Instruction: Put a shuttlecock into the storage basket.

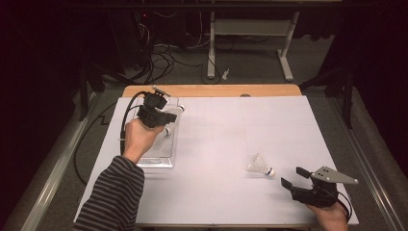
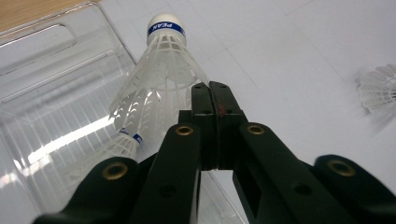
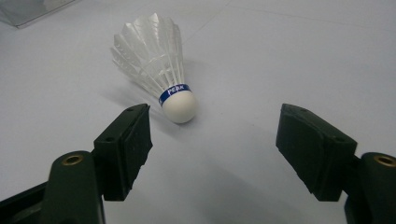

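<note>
Lying on its side on the white sheet (image 1: 231,159) that covers the table, a white shuttlecock (image 1: 260,166) rests just ahead of the right gripper (image 1: 294,176), whose jaws stand spread wide and hold nothing. In the right gripper view the same shuttlecock (image 3: 159,79) shows a smooth rounded white cork tip pointing toward the camera, a blue band printed with small white lettering, and a flared skirt of ribbed, feather-like vanes fanning away; it sits nearer the left jaw, apart from both, with bare sheet between the pads. That gripper carries a grey three-cornered plate (image 1: 334,175) on top and is held in a hand (image 1: 332,219) at the near edge of the table. Farther off on the other side, a hand (image 1: 139,139) in a striped sleeve (image 1: 113,197) holds the left gripper (image 1: 169,117) over a clear plastic tray (image 1: 161,151), a shallow rectangular piece with glossy, ridged walls that catch the light. In the left gripper view the jaws are pressed flat together with no gap, and I cannot tell whether they pinch the skirt edge of the upper shuttlecock (image 2: 161,74), a netted plastic-looking cone with a white cap and blue band, which lies right against their tips. A second shuttlecock (image 2: 119,144) sits beneath it in the tray (image 2: 42,93). Beyond the sheet runs a bare wooden table edge (image 1: 211,90), then dark floor with cables (image 1: 159,60) and a white table frame (image 1: 250,29).
</note>
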`<state>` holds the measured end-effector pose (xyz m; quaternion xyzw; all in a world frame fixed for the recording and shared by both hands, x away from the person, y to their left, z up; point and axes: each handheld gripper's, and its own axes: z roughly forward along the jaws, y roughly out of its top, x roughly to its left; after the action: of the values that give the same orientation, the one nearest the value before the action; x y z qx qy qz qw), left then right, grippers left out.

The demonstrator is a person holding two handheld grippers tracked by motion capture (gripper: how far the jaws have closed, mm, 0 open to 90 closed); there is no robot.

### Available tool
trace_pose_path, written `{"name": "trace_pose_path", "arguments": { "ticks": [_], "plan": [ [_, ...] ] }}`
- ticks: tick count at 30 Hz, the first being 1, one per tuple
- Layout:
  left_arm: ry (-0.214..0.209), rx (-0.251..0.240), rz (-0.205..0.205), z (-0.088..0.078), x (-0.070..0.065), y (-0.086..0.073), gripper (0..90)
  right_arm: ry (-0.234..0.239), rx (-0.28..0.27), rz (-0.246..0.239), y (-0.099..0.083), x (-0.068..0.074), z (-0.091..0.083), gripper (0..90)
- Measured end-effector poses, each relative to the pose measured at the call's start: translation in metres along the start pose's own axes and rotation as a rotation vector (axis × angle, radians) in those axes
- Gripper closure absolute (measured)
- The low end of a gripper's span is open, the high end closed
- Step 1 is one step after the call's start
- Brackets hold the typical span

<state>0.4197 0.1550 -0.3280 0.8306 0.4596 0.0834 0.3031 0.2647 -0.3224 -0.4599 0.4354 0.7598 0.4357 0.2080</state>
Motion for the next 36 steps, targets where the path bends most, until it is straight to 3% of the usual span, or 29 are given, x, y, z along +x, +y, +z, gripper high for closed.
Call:
{"name": "trace_pose_path", "arguments": {
  "ticks": [12, 27, 36],
  "plan": [
    [0.06, 0.007, -0.044, -0.004, 0.019, -0.007, 89.7, 0.0, 0.003, 0.001, 0.0, 0.0, 0.0, 27.1],
    [0.097, 0.051, -0.104, 0.008, 0.04, -0.006, 89.6, 0.001, 0.003, 0.001, 0.0, 0.0, 0.0, 27.0],
    [0.122, 0.061, -0.114, 0.019, 0.045, -0.002, 89.7, 0.0, 0.003, 0.001, 0.0, 0.0, 0.0, 27.0]
  ]
}}
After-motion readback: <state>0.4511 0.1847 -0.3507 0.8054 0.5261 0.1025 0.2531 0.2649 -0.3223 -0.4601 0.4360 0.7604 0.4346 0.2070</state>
